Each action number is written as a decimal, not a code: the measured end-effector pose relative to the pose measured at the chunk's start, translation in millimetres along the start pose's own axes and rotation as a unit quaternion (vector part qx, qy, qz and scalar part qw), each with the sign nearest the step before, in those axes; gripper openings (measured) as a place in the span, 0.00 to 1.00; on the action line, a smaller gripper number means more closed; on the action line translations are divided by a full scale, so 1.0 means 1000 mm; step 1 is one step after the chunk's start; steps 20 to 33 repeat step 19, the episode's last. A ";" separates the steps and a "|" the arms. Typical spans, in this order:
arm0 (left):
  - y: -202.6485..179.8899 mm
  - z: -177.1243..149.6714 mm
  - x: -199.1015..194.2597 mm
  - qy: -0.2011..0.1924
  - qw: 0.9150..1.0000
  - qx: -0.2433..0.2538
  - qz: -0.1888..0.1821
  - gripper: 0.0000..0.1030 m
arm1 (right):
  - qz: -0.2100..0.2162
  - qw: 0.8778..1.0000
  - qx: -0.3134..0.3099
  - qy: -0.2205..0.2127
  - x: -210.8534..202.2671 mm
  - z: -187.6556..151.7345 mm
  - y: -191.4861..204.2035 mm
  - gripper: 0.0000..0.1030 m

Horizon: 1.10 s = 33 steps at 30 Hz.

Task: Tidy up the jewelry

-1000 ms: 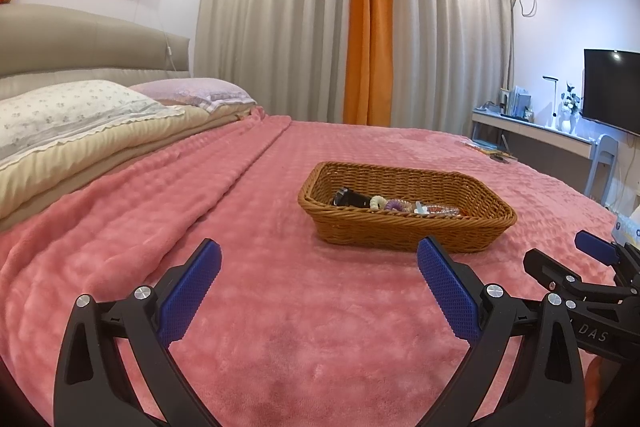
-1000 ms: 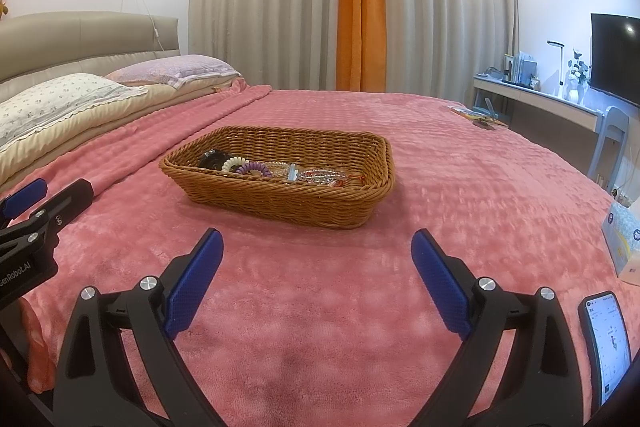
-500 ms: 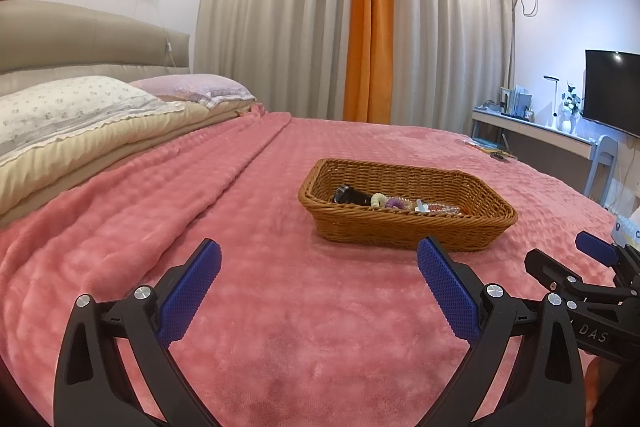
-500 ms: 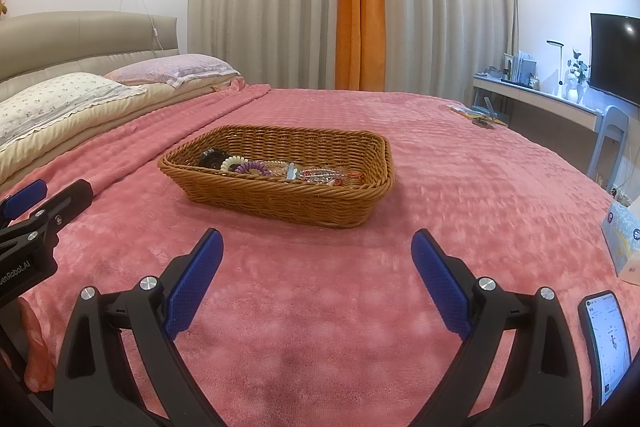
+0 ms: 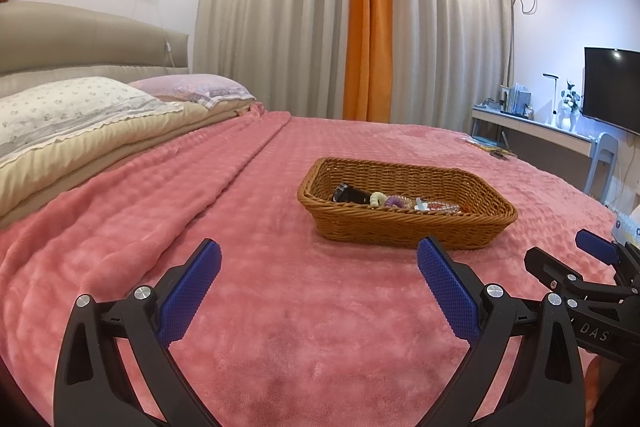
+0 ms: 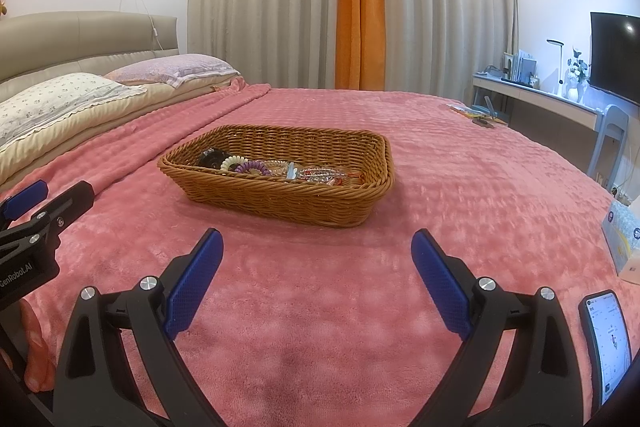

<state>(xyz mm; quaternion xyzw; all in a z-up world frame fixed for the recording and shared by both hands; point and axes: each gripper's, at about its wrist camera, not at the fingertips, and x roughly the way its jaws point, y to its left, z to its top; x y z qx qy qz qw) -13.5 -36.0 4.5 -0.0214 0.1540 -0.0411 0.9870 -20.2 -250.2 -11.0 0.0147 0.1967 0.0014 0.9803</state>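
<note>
1. A wicker basket (image 6: 280, 195) sits on a pink bedspread (image 6: 460, 187), its near wall hiding the lower part of what lies inside.
2. In the basket, from its left end: a black item (image 6: 211, 157), only partly visible; a cream coil hair tie (image 6: 233, 161); a purple coil hair tie (image 6: 252, 167); then a tangle of clear and reddish beaded pieces (image 6: 320, 174) too small to tell apart.
3. The left tool (image 5: 318, 267) hangs above the bedspread short of the basket, its blue pads (image 5: 188, 293) spread wide with nothing between them.
4. The right tool (image 6: 316, 259) also stands short of the basket, its blue pads (image 6: 194, 285) likewise spread wide and empty.
5. Well to the right of the basket, a phone (image 6: 608, 343) with a lit screen is cut off by the frame edge, and a tissue box (image 6: 624, 239) is only partly in view.
6. Behind the basket, grey curtains with an orange panel (image 5: 366, 27) close the window.
7. Left of the basket, two pillows (image 5: 72, 107) lie against the headboard.
</note>
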 end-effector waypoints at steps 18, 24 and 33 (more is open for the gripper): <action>0.004 0.001 0.003 0.017 1.000 -0.012 -0.002 0.93 | 0.000 1.000 0.000 0.001 0.000 0.000 0.000 0.88; 0.004 0.001 0.002 0.018 1.000 -0.011 -0.002 0.93 | 0.000 1.000 0.000 0.001 0.000 0.000 0.000 0.88; 0.004 0.001 0.002 0.018 1.000 -0.011 -0.002 0.93 | 0.000 1.000 0.000 0.001 0.000 0.000 0.000 0.88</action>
